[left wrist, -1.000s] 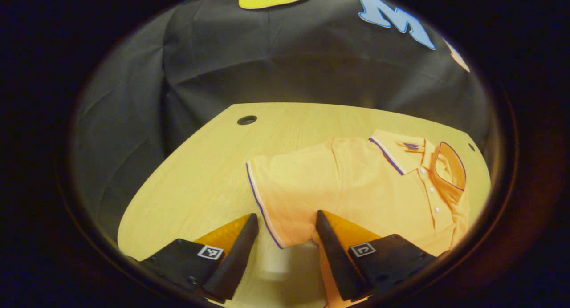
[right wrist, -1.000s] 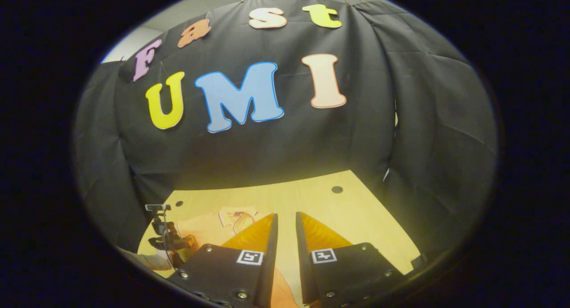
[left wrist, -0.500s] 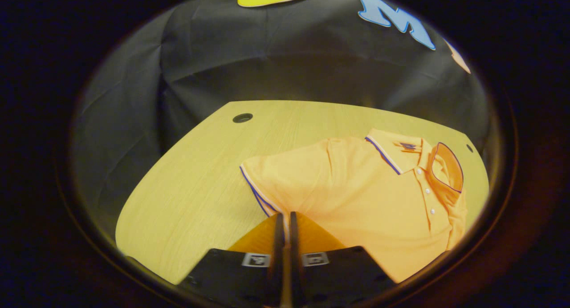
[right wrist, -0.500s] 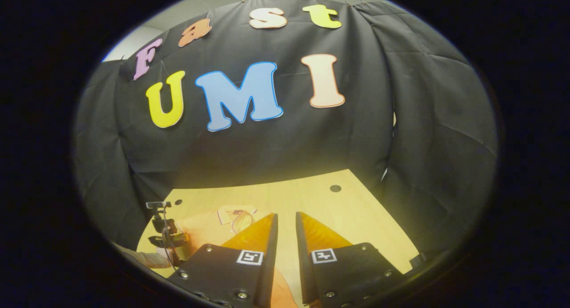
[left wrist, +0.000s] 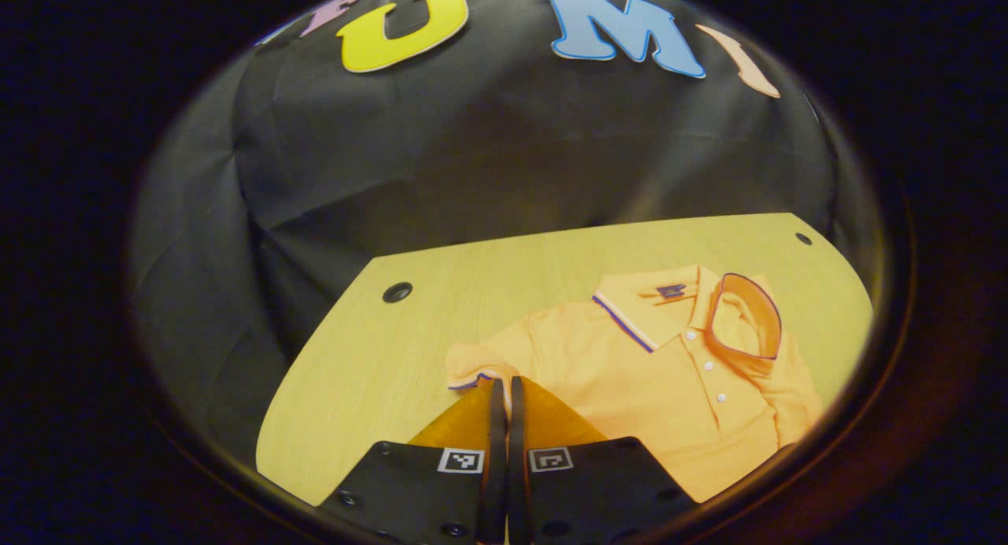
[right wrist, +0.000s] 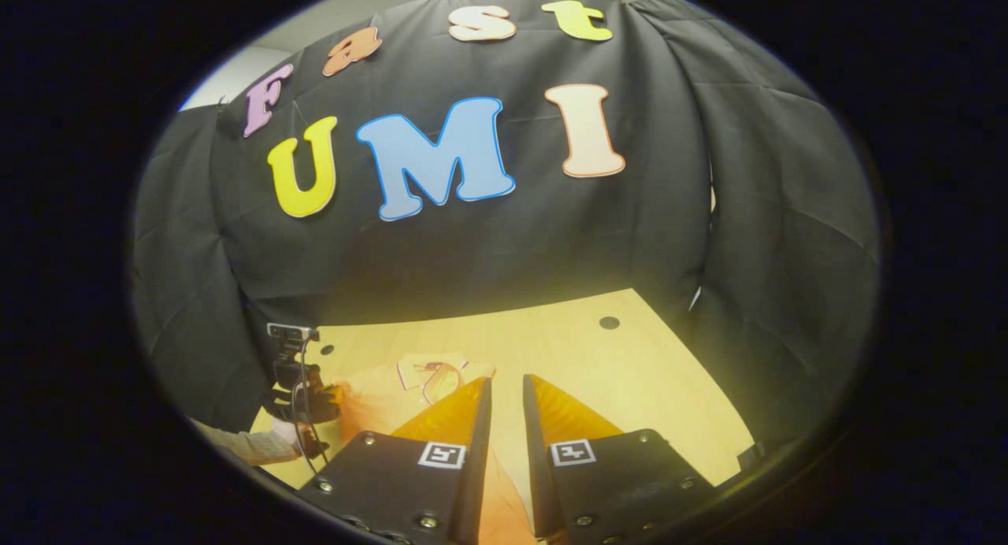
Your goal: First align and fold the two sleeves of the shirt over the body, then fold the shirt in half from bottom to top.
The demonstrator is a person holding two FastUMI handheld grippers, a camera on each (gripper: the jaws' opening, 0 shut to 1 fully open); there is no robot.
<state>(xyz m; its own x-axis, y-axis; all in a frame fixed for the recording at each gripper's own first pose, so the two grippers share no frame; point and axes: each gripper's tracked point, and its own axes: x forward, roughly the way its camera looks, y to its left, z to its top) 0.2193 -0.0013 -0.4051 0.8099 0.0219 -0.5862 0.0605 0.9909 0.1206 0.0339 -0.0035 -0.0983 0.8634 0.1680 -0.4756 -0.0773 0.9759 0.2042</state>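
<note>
Shirt (left wrist: pixel 669 395) lay face up on the surface (left wrist: pixel 378 380), collar (left wrist: pixel 740 324) toward the back wall. Sleeve (left wrist: pixel 480 368) was bunched at the L gripper (left wrist: pixel 505 387), jaws pinched on its striped cuff. R gripper (right wrist: pixel 506 387) sat nearer the front, jaws w/ a narrow gap; orange fabric showed low between them, grip can't tell.

One orange short-sleeved polo shirt (left wrist: pixel 669 387) lies on one pale wooden table (left wrist: pixel 378 372) with two grippers: left gripper (left wrist: pixel 501 387), right gripper (right wrist: pixel 505 387).
</note>
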